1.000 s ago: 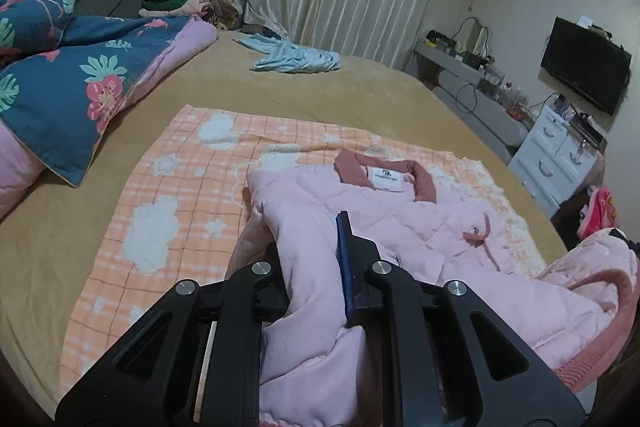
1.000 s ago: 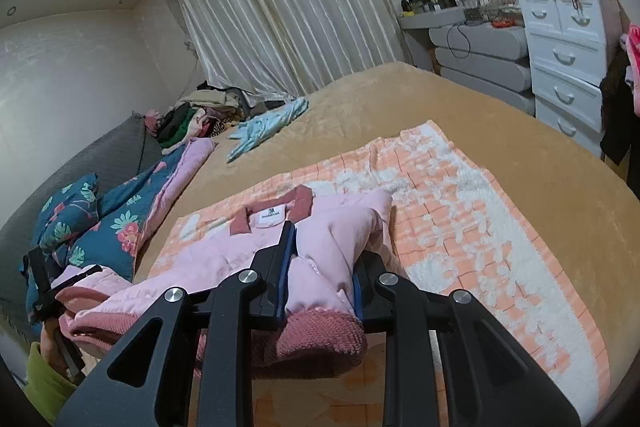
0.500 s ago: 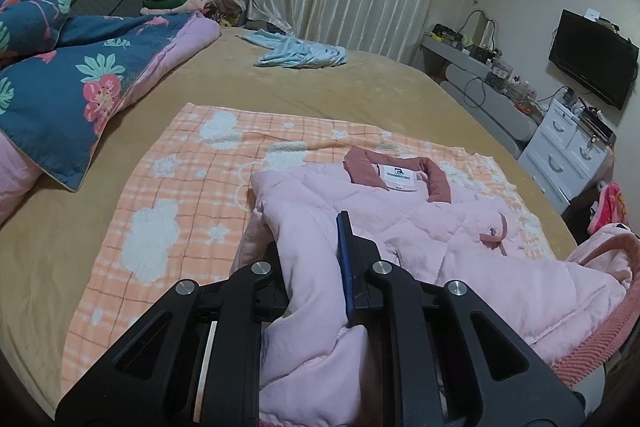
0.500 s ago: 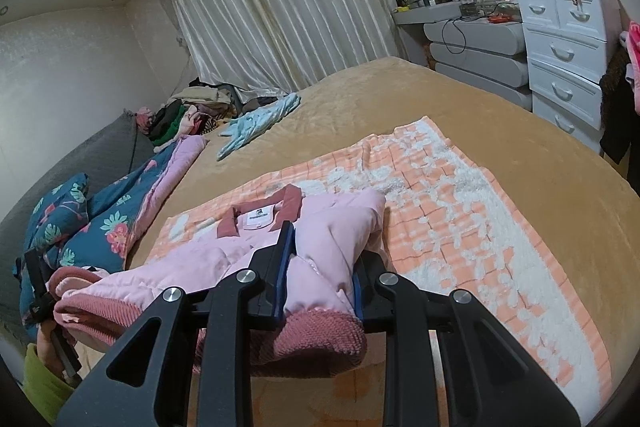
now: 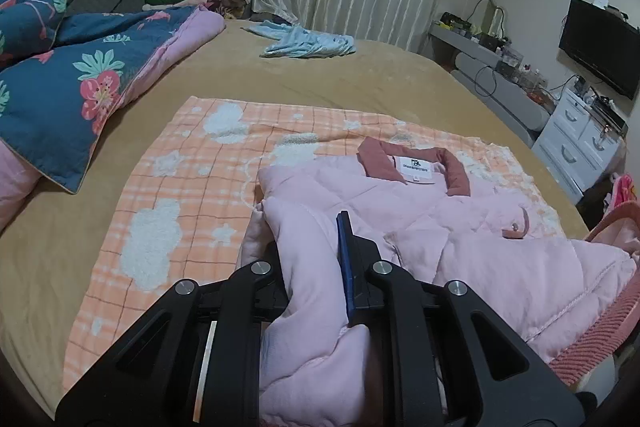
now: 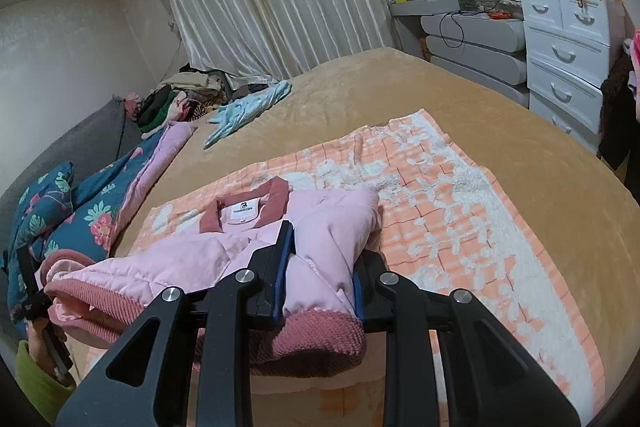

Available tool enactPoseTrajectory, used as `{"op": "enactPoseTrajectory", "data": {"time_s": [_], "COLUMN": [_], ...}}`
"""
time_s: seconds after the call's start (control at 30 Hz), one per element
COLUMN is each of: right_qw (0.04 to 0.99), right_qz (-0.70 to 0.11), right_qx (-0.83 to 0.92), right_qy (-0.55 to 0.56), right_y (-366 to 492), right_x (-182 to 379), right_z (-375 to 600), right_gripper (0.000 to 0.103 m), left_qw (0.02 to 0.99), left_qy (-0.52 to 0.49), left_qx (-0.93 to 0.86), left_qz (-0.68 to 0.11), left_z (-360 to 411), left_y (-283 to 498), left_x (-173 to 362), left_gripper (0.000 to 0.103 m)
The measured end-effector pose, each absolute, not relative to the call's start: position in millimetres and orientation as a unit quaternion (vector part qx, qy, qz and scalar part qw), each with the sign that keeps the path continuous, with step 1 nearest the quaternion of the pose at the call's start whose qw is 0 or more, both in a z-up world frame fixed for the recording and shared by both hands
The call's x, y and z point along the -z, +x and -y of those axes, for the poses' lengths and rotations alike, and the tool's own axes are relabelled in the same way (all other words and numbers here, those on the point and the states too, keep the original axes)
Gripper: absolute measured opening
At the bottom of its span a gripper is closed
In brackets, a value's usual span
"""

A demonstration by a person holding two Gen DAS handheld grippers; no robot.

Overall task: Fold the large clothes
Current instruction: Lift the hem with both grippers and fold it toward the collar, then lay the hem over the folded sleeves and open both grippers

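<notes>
A pink quilted jacket (image 5: 460,227) with a dusty-red collar (image 5: 412,163) lies collar-up on an orange checked blanket (image 5: 168,211). My left gripper (image 5: 316,251) is shut on a fold of its pink sleeve; the fabric hides the left finger. In the right wrist view the same jacket (image 6: 224,251) spreads to the left, and my right gripper (image 6: 324,263) is shut on its other sleeve just above the ribbed red cuff (image 6: 316,343). The jacket's lower hem hangs lifted between the two grippers.
A tan bed cover (image 5: 360,79) lies under the orange blanket (image 6: 460,211). A blue floral quilt (image 5: 68,87) is bunched at the left, a light blue garment (image 5: 308,45) lies far back, and a clothes pile (image 6: 180,99) sits by the curtain. White drawers (image 6: 568,59) stand at the right.
Both grippers have carried their sleeves forward over the jacket towards the collar and slightly down; the collar looks nearer and larger in both views. Both grips are unchanged.
</notes>
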State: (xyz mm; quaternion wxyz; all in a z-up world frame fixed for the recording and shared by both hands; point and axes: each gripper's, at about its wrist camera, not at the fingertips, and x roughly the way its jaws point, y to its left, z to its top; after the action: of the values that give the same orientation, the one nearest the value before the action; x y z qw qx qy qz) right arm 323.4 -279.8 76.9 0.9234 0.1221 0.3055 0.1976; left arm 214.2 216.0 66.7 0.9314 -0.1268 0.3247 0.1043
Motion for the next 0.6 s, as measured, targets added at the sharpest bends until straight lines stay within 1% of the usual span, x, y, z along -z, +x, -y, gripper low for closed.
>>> {"op": "enactPoseTrajectory", "data": {"time_s": [0.1,0.43,0.53,0.6], "right_qw": [0.924,0.908,0.902,0.898], "right_qz": [-0.305,-0.322,-0.326,-0.328], "right_qx": [-0.198,-0.216,-0.225,-0.234], "right_qy": [0.121,0.160,0.170,0.179], "right_y": [327.3,345.2,349.1,351.1], "right_x": [-74.4,-69.8,-69.2,-68.8], "right_z": [279.3,281.9,283.0,283.1], "right_gripper": [0.023,0.031,0.037,0.047], "left_qw": [0.930,0.928,0.928,0.928], "left_qy": [-0.126,-0.125,-0.125,-0.126], "left_qx": [-0.106,-0.110,-0.111,-0.111], "left_qz": [-0.327,-0.332,-0.333,-0.334], "left_z": [-217.1,-219.6,-220.8,-220.8], "left_y": [218.5,226.8,228.1,230.0], "left_x": [-63.0,-57.6,-56.6,-56.0], "left_gripper": [0.009,0.009,0.009,0.009]}}
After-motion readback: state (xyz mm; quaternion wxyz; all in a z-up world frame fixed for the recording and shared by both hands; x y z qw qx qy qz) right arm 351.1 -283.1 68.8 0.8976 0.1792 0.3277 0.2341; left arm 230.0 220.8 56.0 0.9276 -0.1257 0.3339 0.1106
